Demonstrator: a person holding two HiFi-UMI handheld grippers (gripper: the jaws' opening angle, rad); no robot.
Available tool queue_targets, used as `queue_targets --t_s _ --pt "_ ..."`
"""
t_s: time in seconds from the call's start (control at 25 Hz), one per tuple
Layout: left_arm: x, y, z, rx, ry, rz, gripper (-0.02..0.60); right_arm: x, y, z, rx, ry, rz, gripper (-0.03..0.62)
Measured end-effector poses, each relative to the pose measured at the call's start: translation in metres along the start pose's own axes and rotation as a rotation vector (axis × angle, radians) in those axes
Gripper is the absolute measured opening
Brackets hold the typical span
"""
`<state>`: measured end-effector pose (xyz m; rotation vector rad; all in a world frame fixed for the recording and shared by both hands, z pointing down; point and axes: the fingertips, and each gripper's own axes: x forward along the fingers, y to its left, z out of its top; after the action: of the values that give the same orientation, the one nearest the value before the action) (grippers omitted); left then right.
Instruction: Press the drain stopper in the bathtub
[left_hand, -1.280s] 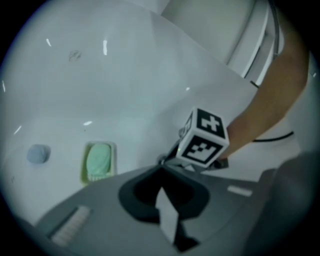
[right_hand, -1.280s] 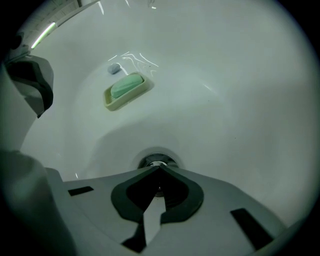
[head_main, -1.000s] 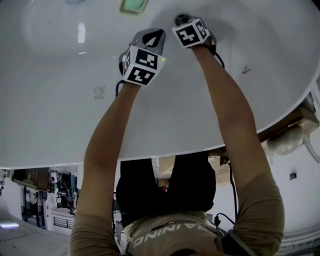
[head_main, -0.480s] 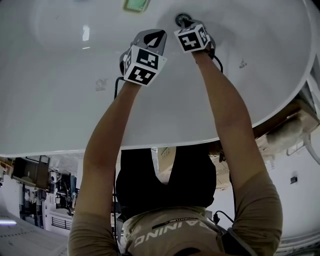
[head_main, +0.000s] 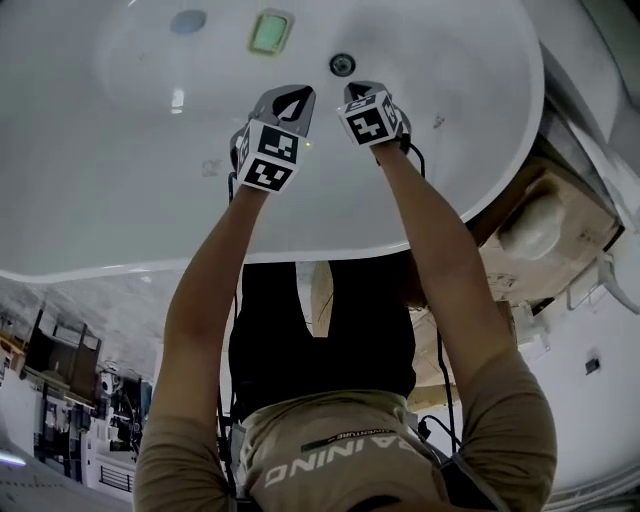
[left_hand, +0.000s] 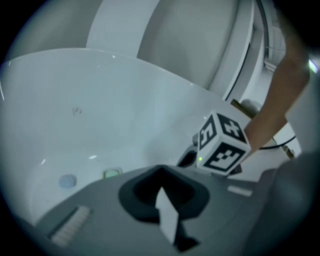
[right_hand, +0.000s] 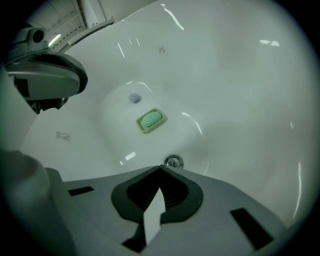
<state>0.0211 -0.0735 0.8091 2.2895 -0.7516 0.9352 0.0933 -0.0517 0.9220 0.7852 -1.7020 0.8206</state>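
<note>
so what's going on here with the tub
A person leans over a white bathtub with a gripper in each hand. Both grippers have their jaws together and hold nothing. The right gripper hangs just short of the chrome drain stopper on the tub floor, pointed at it but not touching it. The left gripper hovers beside the right one. A green soap dish lies farther along the floor. Whether the stopper is pressed down can't be told.
</note>
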Motion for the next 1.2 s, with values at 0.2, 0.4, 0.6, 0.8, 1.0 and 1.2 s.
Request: queue_targets --t_s 0.2,0.4,0.6,0.8,1.0,1.2 --pt "-0.054 -0.014 0.033 -0.025 -0.014 0.033 0.002 -0.084 0.014 0.017 0.050 -0.069 0.005 0.008" --pt "-0.101 -0.046 0.057 -0.117 -0.030 0.034 0.003 -0.160 0.032 0.025 0.069 -0.162 0.008 0.008" --pt "-0.145 -0.070 0.094 -0.069 -0.057 0.020 0.002 -0.225 0.042 0.033 0.025 -0.229 -0.007 0.008" --pt "-0.183 -0.084 0.116 -0.083 -0.063 0.014 0.002 -0.274 0.051 0.031 0.069 -0.244 -0.014 0.008" --pt "-0.219 -0.099 0.150 -0.045 -0.091 0.008 0.002 -0.330 0.064 0.040 0.127 -0.302 -0.016 0.008" --pt "-0.256 -0.115 0.174 -0.006 -0.117 -0.003 0.002 -0.389 0.072 0.047 0.176 -0.354 -0.006 0.009"
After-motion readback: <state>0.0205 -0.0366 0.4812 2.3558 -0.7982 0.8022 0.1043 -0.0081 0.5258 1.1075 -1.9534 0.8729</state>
